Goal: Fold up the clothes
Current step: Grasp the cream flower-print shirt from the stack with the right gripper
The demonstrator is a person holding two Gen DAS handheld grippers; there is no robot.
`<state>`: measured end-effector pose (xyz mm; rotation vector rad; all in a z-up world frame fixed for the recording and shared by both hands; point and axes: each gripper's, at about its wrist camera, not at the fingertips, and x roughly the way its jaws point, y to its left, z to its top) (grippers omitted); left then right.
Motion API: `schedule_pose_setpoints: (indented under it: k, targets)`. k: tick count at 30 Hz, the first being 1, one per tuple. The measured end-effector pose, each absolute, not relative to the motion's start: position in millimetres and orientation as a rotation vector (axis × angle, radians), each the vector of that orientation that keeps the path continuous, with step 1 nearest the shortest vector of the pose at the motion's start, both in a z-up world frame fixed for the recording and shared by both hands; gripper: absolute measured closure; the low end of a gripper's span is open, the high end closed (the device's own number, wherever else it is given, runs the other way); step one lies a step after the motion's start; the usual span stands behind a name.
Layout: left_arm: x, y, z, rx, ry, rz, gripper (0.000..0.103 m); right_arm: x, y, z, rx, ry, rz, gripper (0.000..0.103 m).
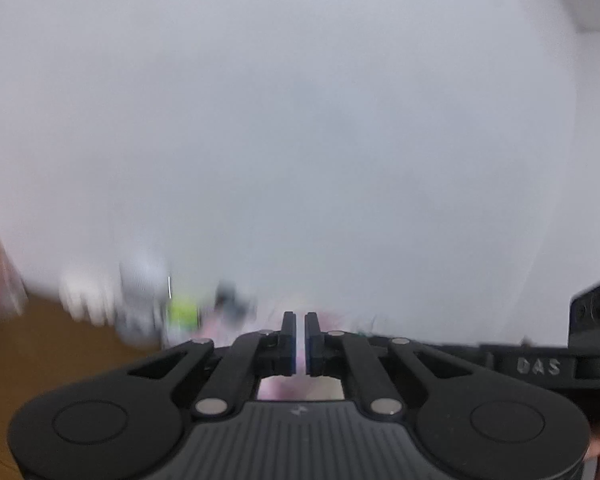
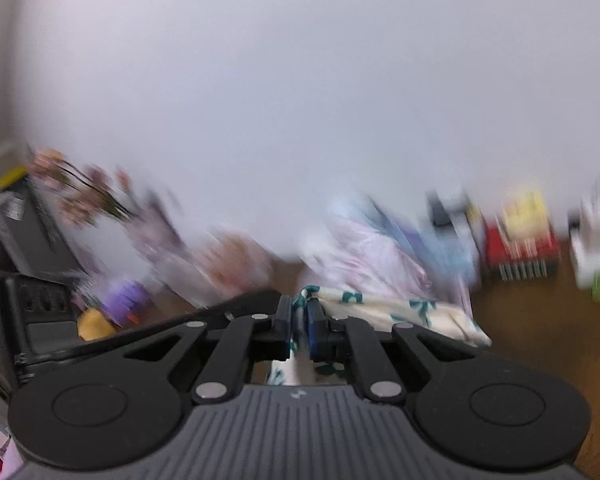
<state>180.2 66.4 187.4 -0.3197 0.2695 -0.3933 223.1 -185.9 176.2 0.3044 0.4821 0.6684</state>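
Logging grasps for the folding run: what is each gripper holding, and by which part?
The right gripper pinches the cream garment with teal print at an edge. The left gripper is nearly shut; whether it holds anything cannot be told.

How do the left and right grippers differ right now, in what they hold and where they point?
The right gripper is shut on a cream cloth with teal flower print; the left gripper is nearly shut, with only a thin pale strip between its pads, too blurred to identify. The right wrist view shows a cluttered brown wooden floor ahead; the left wrist view is filled mostly by a plain white wall. Both views are motion-blurred.
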Motion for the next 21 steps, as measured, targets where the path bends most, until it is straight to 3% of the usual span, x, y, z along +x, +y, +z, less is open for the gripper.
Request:
schedule_pose_setpoints:
  k: [1,5,9,12,13,14,15,21]
  targets:
    - [161.1,68.7,200.3,-0.316,0.251,-0.389,0.095,205.2,-187.3,194.8,0.312,0.441,0.692,0.097]
    - [81.6,74.9,233.3,-0.279,0.198,-0.391,0.052,133.3,-195.5,250.0,0.319,0.363,0.777,0.097]
    - [17.9,69.6,227.5,-0.189,0.175,-0.398,0.027,74.9,-207.6,255.4,0.346,0.350,0.748,0.097]
    - [-5.6,56.5,199.8,-0.079,0.268,-0.314,0.026,85.7,-202.4,210.4,0.321,0.493,0.536,0.096]
    - [-13.9,55.4,184.2,-0.051,0.309,-0.278,0.026,96.1,-199.5,186.1,0.281,0.568,0.451,0.086]
    - [-22.3,54.5,167.7,-0.026,0.348,-0.242,0.026,104.4,-196.0,163.1,0.210,0.653,0.389,0.055]
    - [-31.0,55.0,147.1,-0.010,0.381,-0.207,0.026,107.2,-193.0,140.9,0.128,0.734,0.353,0.046]
    - [-89.7,49.7,37.1,0.006,0.545,-0.154,0.032,17.3,-210.6,74.2,-0.143,0.635,0.461,0.038]
